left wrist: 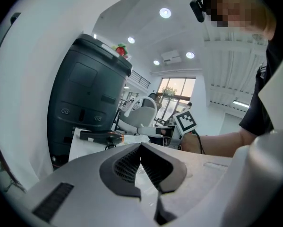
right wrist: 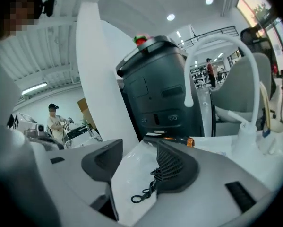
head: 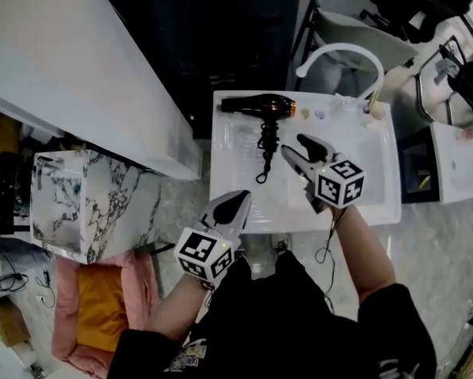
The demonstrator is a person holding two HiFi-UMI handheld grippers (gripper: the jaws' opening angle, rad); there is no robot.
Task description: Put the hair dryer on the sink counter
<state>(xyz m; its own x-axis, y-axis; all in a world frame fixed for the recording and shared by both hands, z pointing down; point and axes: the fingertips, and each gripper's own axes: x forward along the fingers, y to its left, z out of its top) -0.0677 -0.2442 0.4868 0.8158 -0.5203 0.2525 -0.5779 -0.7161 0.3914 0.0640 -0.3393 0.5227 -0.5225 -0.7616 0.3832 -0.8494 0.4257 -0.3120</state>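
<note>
Your hair dryer lies on its side along the far edge of the sink counter. Its barrel runs across the counter, with the orange-ringed end turned towards the white faucet that arches over the counter's far right corner. Its black cord trails from the handle towards the counter's middle and ends in a small loop. Your right gripper hangs over the counter's middle, just right of the cord, jaws partly apart with nothing between them. Your left gripper sits at the counter's near left corner, jaws closed together and empty
</note>
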